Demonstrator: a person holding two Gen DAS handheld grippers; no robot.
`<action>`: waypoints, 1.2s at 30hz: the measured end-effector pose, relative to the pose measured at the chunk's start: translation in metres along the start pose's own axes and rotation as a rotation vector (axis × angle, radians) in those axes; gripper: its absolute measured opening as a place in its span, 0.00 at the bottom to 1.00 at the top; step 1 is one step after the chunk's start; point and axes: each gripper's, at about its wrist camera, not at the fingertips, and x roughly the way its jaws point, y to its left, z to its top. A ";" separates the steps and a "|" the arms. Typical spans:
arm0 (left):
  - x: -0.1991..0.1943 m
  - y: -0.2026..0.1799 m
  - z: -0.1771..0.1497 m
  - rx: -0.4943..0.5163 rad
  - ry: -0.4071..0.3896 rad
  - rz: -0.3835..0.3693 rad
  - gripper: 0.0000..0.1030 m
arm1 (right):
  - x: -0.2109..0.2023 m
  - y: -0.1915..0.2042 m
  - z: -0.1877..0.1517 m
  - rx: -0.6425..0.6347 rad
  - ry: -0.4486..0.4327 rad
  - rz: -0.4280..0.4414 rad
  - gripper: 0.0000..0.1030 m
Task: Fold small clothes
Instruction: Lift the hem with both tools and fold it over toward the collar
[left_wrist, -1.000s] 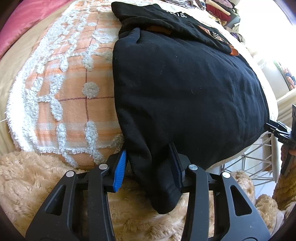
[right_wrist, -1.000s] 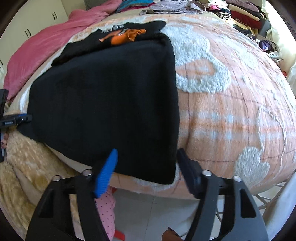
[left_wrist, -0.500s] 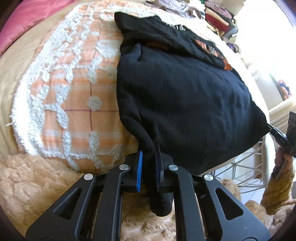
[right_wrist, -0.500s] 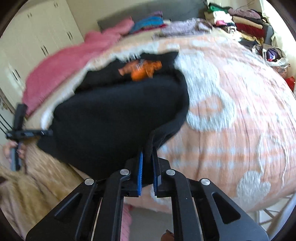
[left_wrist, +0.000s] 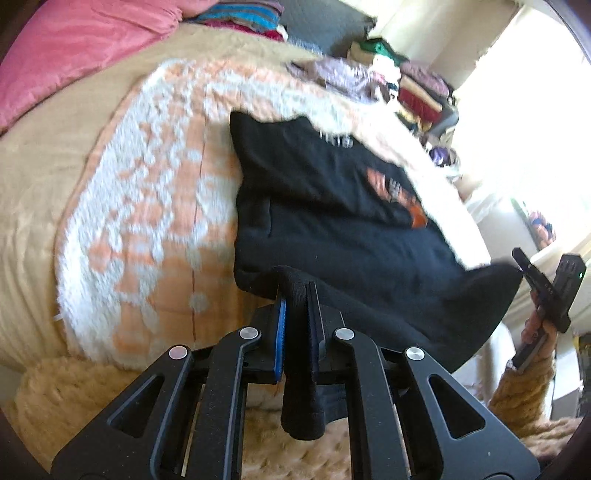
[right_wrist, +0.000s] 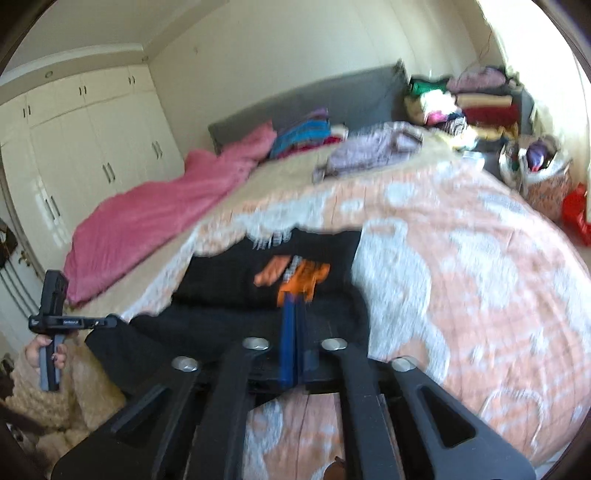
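A black garment (left_wrist: 332, 221) with an orange print (left_wrist: 402, 195) lies on the orange-and-white blanket (left_wrist: 155, 206). My left gripper (left_wrist: 297, 295) is shut on its near left corner, a fold of black cloth pinched between the pads and lifted. My right gripper (right_wrist: 295, 299) is shut on the garment's (right_wrist: 236, 325) near right corner, also raised; the orange print (right_wrist: 295, 273) shows just beyond its tips. The right gripper also shows at the right edge of the left wrist view (left_wrist: 532, 273), holding the far corner.
A pink blanket (right_wrist: 159, 221) lies at the bed's left. Folded clothes (right_wrist: 373, 147) and piles (right_wrist: 476, 103) sit near the grey headboard. A fluffy tan throw (left_wrist: 74, 398) covers the bed's near edge. White wardrobes (right_wrist: 74, 147) stand at left.
Both grippers closed on the garment's near corners and then lifted them up and forward over the garment. The hem now hangs raised between them.
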 end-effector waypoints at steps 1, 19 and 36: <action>-0.001 0.000 0.004 -0.003 -0.011 -0.002 0.04 | -0.002 -0.002 0.004 0.003 -0.015 0.001 0.00; 0.041 0.016 -0.034 0.012 0.150 0.024 0.17 | 0.038 -0.004 -0.106 -0.044 0.481 -0.109 0.43; 0.059 0.021 -0.062 0.055 0.243 0.085 0.36 | 0.049 0.003 -0.136 -0.037 0.539 -0.055 0.09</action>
